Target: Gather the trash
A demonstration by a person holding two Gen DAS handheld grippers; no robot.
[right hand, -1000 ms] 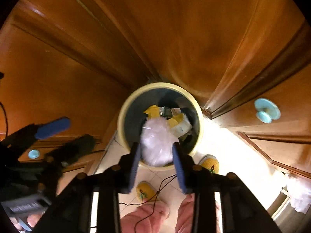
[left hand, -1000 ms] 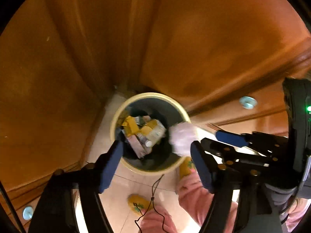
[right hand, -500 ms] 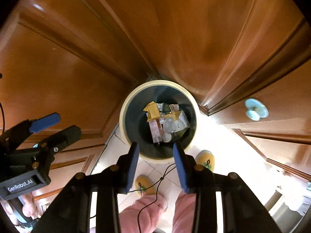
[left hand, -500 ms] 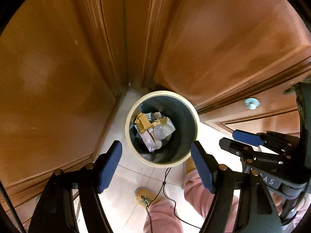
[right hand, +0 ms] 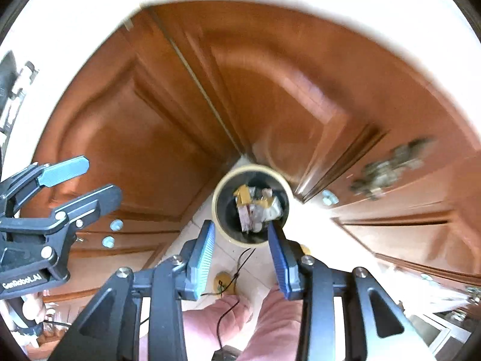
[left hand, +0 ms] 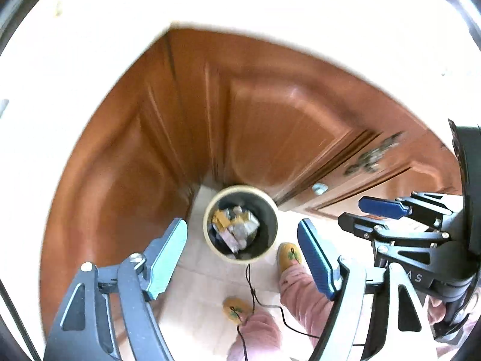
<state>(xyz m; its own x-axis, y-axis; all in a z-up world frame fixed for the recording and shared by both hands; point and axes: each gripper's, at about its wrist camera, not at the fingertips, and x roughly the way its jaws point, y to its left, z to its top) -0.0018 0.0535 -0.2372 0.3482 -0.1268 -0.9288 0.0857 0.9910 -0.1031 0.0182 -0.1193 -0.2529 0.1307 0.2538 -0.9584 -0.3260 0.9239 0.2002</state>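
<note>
Seen from above, the left gripper [left hand: 243, 251] points steeply down, its two blue-padded jaws easing wider apart with nothing between them. The right gripper [right hand: 240, 252] also points steeply down, its jaws set partly apart and empty. Far below both tools stands the trash bin [left hand: 210, 210], a round container with a cream rim and dark inside; it stands upright, its long axis vertical and its open mouth facing straight up at the cameras. Inside the bin lies the collected trash [left hand: 236, 225], a crumpled heap of yellow, white and silvery wrappers resting on the bottom. The bin sits on pale floor tiles [left hand: 192, 294], tucked into the corner where two runs of reddish-brown wooden cabinets [left hand: 270, 120] meet behind it. Just on the near side of the bin are the person's feet in yellow slippers [left hand: 289, 254] and pink trouser legs [left hand: 300, 291], with a thin black cable [left hand: 251, 282] dangling between them. Above the cabinets, a bright white countertop [left hand: 240, 0] is washed out.
</note>
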